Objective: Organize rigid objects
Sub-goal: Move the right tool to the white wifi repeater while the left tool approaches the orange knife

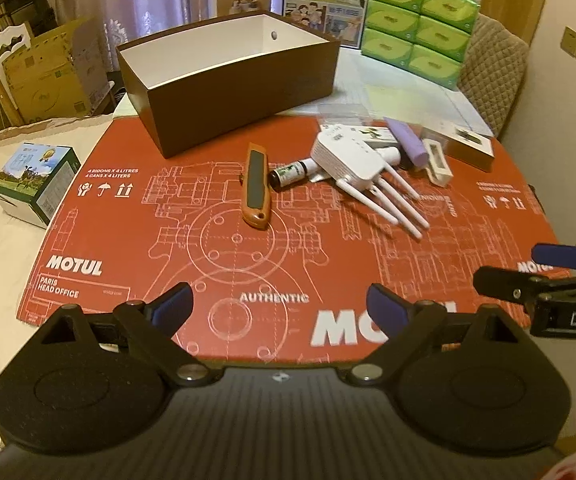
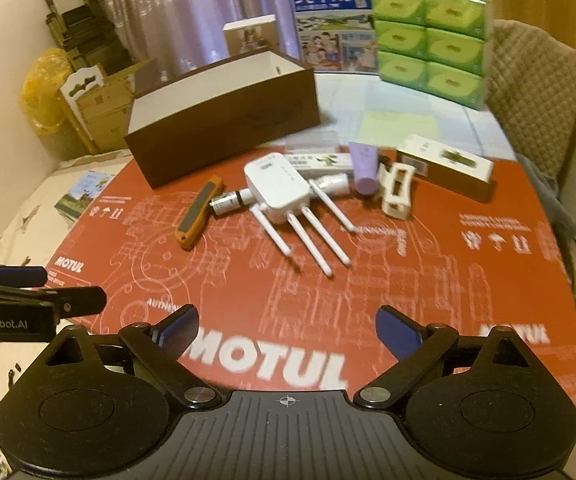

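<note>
I am holding both grippers low over the red mat (image 1: 248, 280), jaws wide and empty: left gripper (image 1: 282, 304), right gripper (image 2: 288, 326). The router (image 2: 278, 184), knife (image 1: 256, 186) and bottle (image 1: 288, 174) are lying mid-mat before the empty brown box (image 1: 224, 92). Only my left view is showing the green carton (image 1: 34, 184) off the mat's left edge. Bare mat is lying between jaws and clutter.

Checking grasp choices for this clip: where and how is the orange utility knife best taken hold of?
Probably at mid-body. The orange utility knife lies flat and alone on the red mat, clear of the small bottle. Come from above with the left tongs, open, fingers straddling its narrow width across the long axis.
</note>
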Demonstrator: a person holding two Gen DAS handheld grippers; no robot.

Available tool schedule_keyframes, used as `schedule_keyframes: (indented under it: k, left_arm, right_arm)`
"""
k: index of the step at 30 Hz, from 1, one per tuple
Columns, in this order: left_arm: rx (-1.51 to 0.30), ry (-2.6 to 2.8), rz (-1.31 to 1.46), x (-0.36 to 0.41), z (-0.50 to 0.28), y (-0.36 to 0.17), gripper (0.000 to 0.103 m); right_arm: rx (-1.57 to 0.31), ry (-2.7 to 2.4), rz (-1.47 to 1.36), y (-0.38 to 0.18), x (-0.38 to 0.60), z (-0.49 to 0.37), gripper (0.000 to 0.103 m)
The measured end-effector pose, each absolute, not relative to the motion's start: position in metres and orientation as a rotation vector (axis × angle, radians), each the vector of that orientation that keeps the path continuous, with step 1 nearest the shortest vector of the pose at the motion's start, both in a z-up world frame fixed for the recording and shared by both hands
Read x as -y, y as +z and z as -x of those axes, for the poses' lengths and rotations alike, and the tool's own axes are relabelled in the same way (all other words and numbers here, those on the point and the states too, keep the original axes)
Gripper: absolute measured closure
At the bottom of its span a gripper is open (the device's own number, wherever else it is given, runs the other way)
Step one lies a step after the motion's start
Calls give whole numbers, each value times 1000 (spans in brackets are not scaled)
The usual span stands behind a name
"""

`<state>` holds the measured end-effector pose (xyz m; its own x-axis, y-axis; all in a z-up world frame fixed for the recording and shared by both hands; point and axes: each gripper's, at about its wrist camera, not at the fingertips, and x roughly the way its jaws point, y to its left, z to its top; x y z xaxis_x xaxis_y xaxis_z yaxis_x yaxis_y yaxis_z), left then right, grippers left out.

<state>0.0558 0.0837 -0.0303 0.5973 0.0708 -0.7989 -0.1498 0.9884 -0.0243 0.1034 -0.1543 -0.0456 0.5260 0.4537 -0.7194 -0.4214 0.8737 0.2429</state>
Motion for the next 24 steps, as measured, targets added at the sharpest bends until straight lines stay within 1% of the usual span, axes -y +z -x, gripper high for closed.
schedule_keyframes:
  k: [3,7,11,13,18,22,24]
  left_arm:
    - [-934,151,104,-91,-75,-37,11]
    - [-947,176,124,-98,-103,-49,14]
    - [-965,200,146,-104,-129,-60,15]
    - [-972,208,158,-105,-141,-65,15]
    - [-975,226,166,-107,-170,-79,16]
    - [-982,248,173,-112,-188,-90,18]
    - [-980,254,176,-115,-195,-95,18]
  right_arm:
    - [-862,563,-39,-50,146,-127,12]
    - [-847,605,-28,-55,137,-160,18]
    - [-852,642,-21,-63,132,-194,22]
    - [-850,663,-5,-67,128,-210,26]
    - [-854,713,40,-81,115,-242,30]
    - [-852,754,91,-94,102,-263,37]
    - [-854,771,112,-100,95,-272,39]
